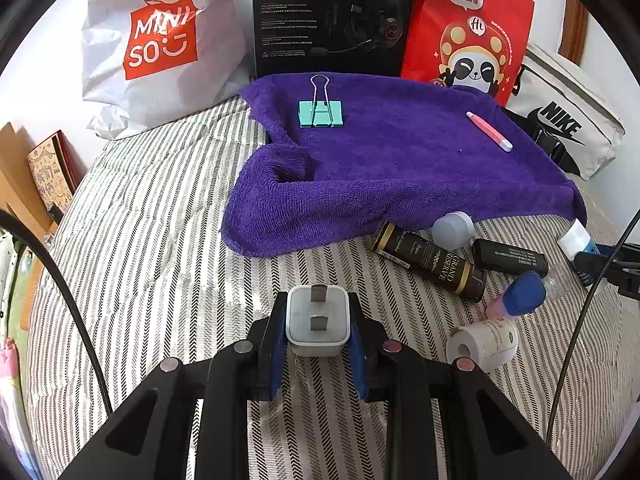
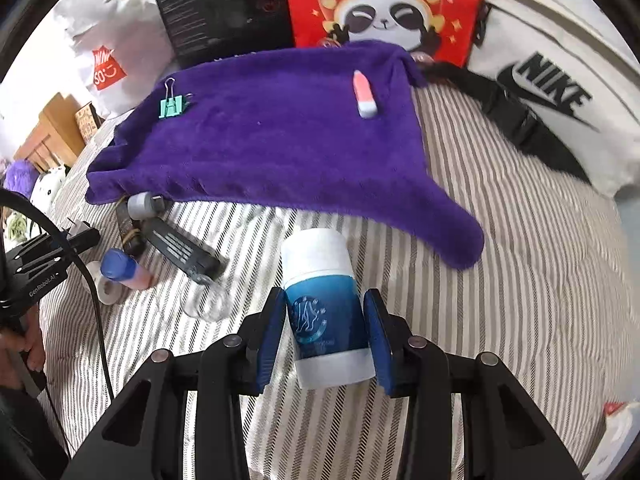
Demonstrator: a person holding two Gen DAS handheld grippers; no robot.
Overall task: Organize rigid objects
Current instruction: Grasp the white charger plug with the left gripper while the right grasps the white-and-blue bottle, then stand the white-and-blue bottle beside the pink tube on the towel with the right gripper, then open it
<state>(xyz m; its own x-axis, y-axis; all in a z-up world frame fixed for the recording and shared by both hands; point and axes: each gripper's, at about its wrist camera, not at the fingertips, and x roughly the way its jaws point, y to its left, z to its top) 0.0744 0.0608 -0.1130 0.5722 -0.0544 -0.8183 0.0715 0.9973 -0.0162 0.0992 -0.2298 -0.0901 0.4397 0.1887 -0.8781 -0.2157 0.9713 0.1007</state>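
My left gripper (image 1: 317, 326) is shut on a white plug adapter (image 1: 317, 320), prongs facing forward, above the striped bedspread. My right gripper (image 2: 326, 320) is shut on a blue and white bottle (image 2: 324, 312), held in front of the purple towel (image 2: 272, 136). The towel (image 1: 380, 152) carries a green binder clip (image 1: 321, 112) at its left and a pink pen-like stick (image 1: 489, 130) at its right. They also show in the right wrist view, the clip (image 2: 173, 105) and the stick (image 2: 364, 94).
Loose items lie before the towel: a dark Grand Reserve tube (image 1: 432, 262), a black tube (image 1: 510, 258), a grey cap (image 1: 453, 230), a blue-capped bottle (image 1: 520, 294), a tape roll (image 1: 482, 344). Bags and a black box (image 1: 332, 16) stand behind.
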